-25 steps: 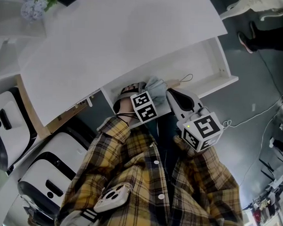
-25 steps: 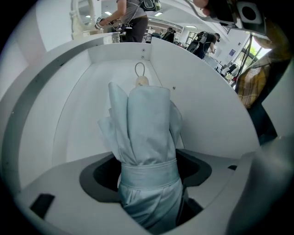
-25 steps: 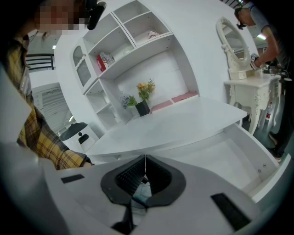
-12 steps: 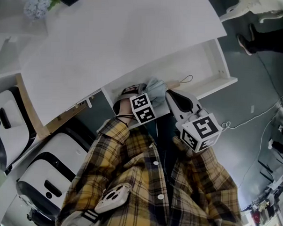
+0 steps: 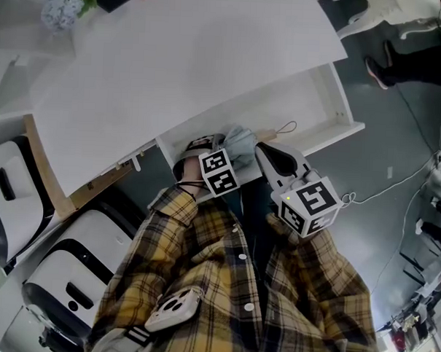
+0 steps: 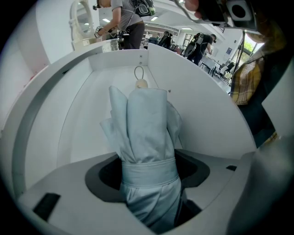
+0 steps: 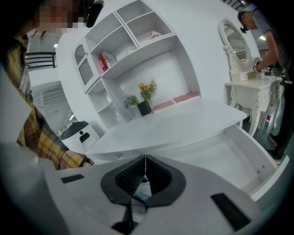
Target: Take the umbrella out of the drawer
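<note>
Head view first: what carries everything, and what sort of room is it?

A white desk worktop (image 5: pixel 189 68) fills the upper half, and a white drawer (image 5: pixel 322 96) stands pulled open under its front edge. Grey floor (image 5: pixel 396 165) lies around it, with a thin cable (image 5: pixel 395 179) trailing across. The person's yellow plaid shirt (image 5: pixel 223 281) fills the bottom.

Does either gripper view show more of the room?

The right gripper view does. A white shelf unit (image 7: pixel 133 41) rises behind the worktop, and a dark flower pot (image 7: pixel 144 106) stands at the worktop's back edge. A white dressing table (image 7: pixel 248 92) with an oval mirror is off to the right.

Where is the umbrella?

The pale blue folded umbrella (image 6: pixel 144 133) is inside the drawer, at its left end in the head view, near the front wall.

Which way does it point?

Its long axis runs along the drawer's length. The tan handle (image 6: pixel 141 84) and its cord loop (image 6: pixel 138 73) point toward the drawer's right end. The other end passes between the left jaws.

And the jaws?

The left gripper (image 6: pixel 149 170) has its jaws wide, either side of the umbrella at its fabric strap. They have just been closing, and no gap shows between pads and cloth. The right gripper (image 7: pixel 145 176) has its jaws together with nothing between them, above the drawer's front.
</note>
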Demonstrator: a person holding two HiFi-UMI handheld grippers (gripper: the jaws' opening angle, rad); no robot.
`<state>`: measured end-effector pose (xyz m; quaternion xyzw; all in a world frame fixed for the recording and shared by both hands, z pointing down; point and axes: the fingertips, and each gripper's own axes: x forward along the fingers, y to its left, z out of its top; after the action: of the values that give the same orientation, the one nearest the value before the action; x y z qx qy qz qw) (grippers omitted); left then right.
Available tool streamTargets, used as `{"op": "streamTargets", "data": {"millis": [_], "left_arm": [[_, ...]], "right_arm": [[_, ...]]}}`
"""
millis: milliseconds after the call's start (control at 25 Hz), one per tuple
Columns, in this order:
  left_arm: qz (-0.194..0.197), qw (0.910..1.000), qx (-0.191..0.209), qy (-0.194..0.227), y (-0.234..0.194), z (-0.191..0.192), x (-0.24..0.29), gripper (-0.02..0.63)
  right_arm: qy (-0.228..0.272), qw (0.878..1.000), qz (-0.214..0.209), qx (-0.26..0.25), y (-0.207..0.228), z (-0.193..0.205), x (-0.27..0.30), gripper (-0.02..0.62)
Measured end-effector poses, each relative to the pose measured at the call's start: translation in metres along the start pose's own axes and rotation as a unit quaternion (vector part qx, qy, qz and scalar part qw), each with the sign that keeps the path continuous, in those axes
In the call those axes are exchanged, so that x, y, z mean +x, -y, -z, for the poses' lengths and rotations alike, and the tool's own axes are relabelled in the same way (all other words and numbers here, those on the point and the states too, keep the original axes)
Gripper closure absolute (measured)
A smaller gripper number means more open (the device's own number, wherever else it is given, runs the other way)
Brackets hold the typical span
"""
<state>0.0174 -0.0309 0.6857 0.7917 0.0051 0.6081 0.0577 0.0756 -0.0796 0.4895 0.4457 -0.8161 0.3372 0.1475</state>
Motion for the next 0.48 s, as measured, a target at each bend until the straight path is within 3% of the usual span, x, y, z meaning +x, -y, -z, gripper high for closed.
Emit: {"op": "streamTargets", "data": {"millis": [320,480], "left_arm": [[-0.023,0.9968,-0.062,0.045,-0.009,-0.005,-0.026,0.29],[-0.034,0.9959,-0.06,0.059,-0.009,-0.014,-0.041,0.29]], "right_arm": [[0.012,1.0,-0.011,-0.01,0.0,-0.012,-0.005,0.577],[0.015,1.0,-0.016,-0.017,-0.003,-0.019,-0.009,0.577]]}}
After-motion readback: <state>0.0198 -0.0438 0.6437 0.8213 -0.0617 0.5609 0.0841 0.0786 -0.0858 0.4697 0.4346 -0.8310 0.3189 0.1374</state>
